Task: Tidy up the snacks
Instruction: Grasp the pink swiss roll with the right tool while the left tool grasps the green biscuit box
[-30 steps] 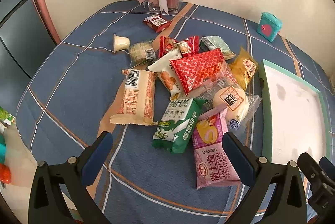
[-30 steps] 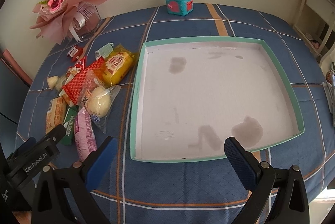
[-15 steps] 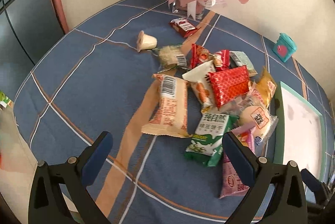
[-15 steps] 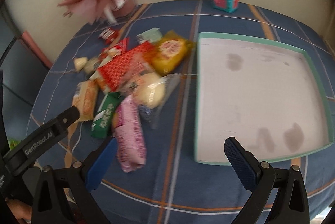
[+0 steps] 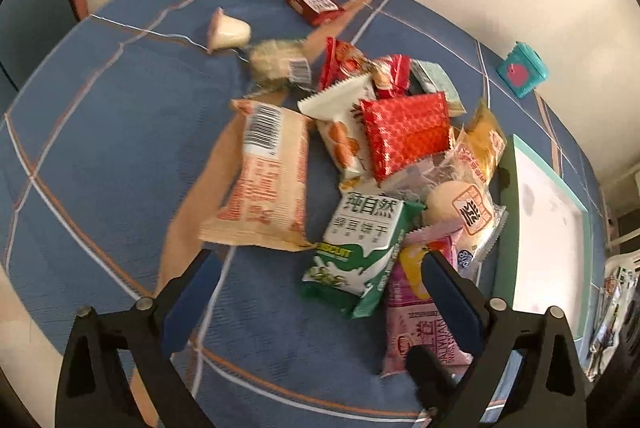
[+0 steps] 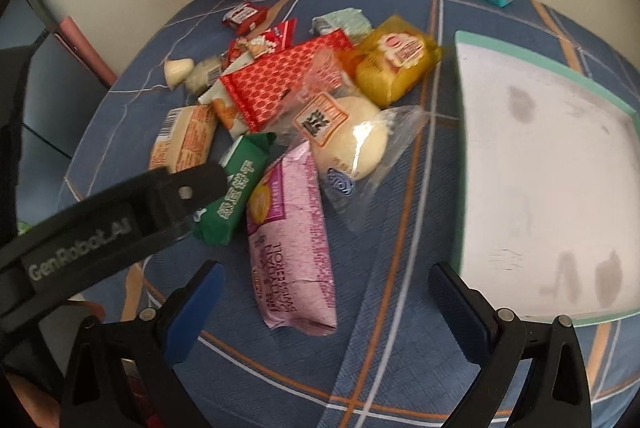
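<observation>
A: Entry, left claw (image 5: 318, 274). Jaws stand wide but have just been closing a little; nothing is pressed between the pads. It points steeply down at the near edge of the snack pile (image 5: 360, 155). The green biscuit pack (image 5: 360, 248) lies between the fingertips, untouched, with the pink Swiss roll pack (image 5: 420, 312) partly behind the right finger.

B: Right claw (image 6: 326, 286)?

A: Also wide open, empty. The pink Swiss roll pack (image 6: 290, 244) sits between its fingers, closer to the left one, flat on the blue plaid tabletop (image 6: 400, 368). The left claw's black body crosses the right wrist view from the left, its tip over the green biscuit pack (image 6: 240, 199).

B: Location of the rest?

A: All loose on the tabletop, left of the teal-rimmed tray (image 6: 552, 195). The red foil pack (image 6: 280, 83) lies on top of the heap; the round bun in clear wrap (image 6: 352, 143) touches the pink pack's far end; the yellow cake pack (image 6: 396, 59) is nearest the tray. The beige barcode pack (image 5: 268, 179) lies at the pile's left edge.

B: Tray contents?

A: White floor with grey smudges, no snacks in it.
</observation>
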Action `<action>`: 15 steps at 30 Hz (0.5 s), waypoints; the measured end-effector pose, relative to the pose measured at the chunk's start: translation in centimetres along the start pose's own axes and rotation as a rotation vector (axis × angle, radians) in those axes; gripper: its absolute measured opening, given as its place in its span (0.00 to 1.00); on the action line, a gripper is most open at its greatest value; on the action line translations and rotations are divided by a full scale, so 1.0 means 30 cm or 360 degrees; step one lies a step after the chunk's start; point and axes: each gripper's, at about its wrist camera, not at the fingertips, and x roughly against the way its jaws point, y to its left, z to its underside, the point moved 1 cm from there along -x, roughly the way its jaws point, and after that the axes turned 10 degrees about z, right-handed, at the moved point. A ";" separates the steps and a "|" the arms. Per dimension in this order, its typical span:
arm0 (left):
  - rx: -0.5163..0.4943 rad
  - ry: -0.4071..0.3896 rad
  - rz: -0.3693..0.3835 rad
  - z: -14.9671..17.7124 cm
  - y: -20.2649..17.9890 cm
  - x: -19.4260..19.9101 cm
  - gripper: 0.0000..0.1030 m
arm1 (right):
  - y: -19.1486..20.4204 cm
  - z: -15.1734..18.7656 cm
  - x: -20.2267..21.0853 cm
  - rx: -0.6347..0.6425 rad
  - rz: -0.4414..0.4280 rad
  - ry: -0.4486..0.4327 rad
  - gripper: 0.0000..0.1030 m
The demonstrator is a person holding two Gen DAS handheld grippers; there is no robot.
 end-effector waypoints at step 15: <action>-0.0008 0.0169 0.0121 -0.048 -0.063 -0.156 0.53 | 0.030 -0.024 -0.088 0.0088 -0.0068 0.0089 0.55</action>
